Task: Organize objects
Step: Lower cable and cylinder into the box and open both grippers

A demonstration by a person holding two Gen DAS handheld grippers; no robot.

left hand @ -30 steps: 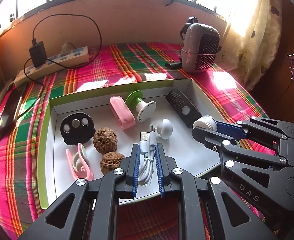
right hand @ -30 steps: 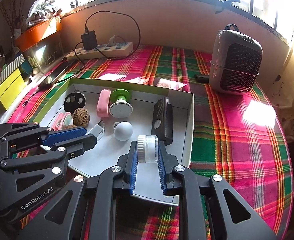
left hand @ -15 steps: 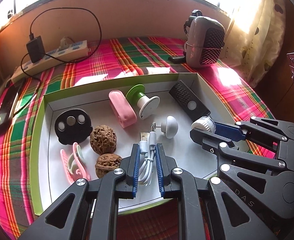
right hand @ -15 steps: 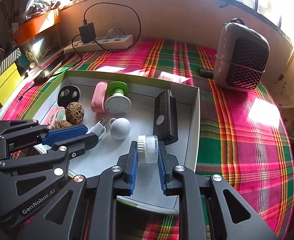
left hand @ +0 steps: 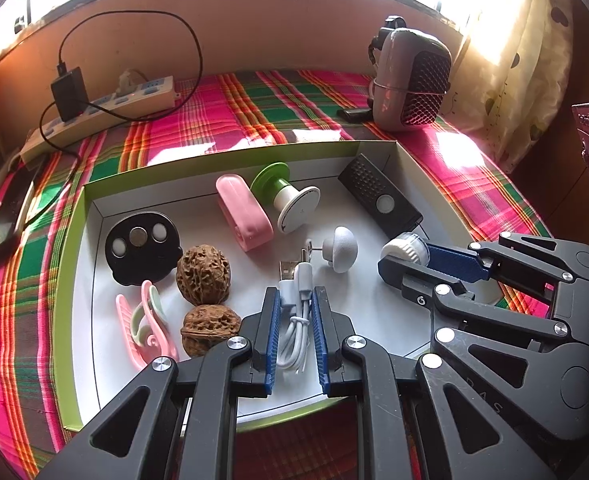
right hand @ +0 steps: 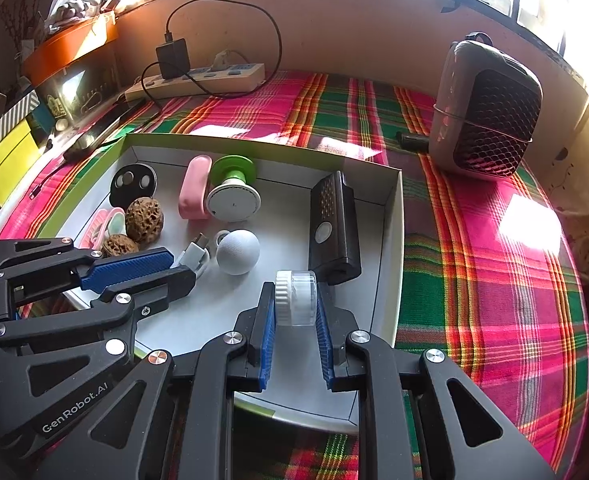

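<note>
Holding two items over the shallow white cardboard tray with green rim (left hand: 70, 264), both tongs are loaded. Left tongs (left hand: 296, 300) are clenched on a coiled white USB cable (left hand: 294, 320), plug ends poking forward past the blue pads, loops hanging back between them. Right tongs (right hand: 295, 300) are clenched on a small clear plastic jar with white ribbed lid (right hand: 295, 298), jar lying sideways, pads pressing on lid end and base end.

Tray contents, near to far: two brown wrinkled walnuts (left hand: 203, 272), a pink and mint hair clip (left hand: 144, 324), a black round disc with three buttons (left hand: 141, 246), a white mushroom-shaped knob (left hand: 340, 250), a pink rounded case (left hand: 243, 212), a green and white spool (left hand: 290, 196), a black rectangular remote-like device (left hand: 380, 196). The tray sits on a bed covered in pink and green plaid cloth (right hand: 494, 280). Further off: a white power strip with black charger (left hand: 106, 100), a grey mesh-fronted heater (right hand: 490, 116).

Risks, as judged:
- Cable is slack and springy; a light pinch may let loops slide out or uncoil on release, snagging the knob.
- Jar is smooth and round; once set down on its side it could roll toward the black device or tray wall.
- The two tongs work close together; a sideways shift may knock one against the other.
</note>
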